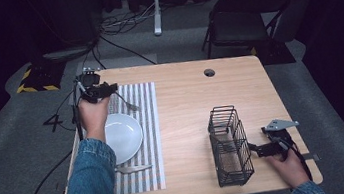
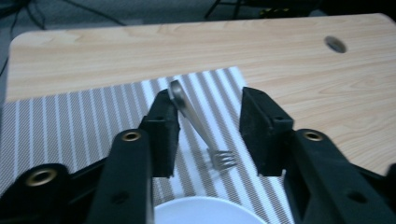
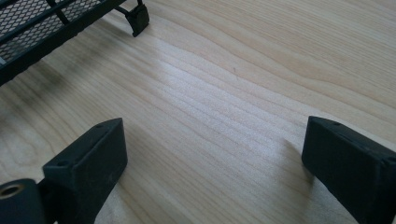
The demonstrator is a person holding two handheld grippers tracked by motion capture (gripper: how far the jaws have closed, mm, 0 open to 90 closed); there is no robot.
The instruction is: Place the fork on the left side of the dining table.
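My left gripper (image 1: 112, 89) hovers over the far end of a grey-and-white striped placemat (image 1: 149, 125), jaws open. In the left gripper view a metal fork (image 2: 198, 126) lies slanted between the open jaws of the left gripper (image 2: 208, 100). Its handle end sits right beside the left jaw and its tines point toward a white plate (image 2: 205, 212). From above, the fork (image 1: 130, 105) rests just beyond the plate (image 1: 123, 136). My right gripper (image 1: 254, 149) is low beside a black wire basket (image 1: 229, 145), open over bare wood (image 3: 215, 135).
A table knife (image 1: 134, 168) lies on the placemat on the near side of the plate. The basket's foot and mesh (image 3: 42, 23) sit close to the right gripper. The wooden table (image 1: 186, 105) has a cable hole (image 1: 209, 72) at the back. A black chair (image 1: 241, 22) stands behind.
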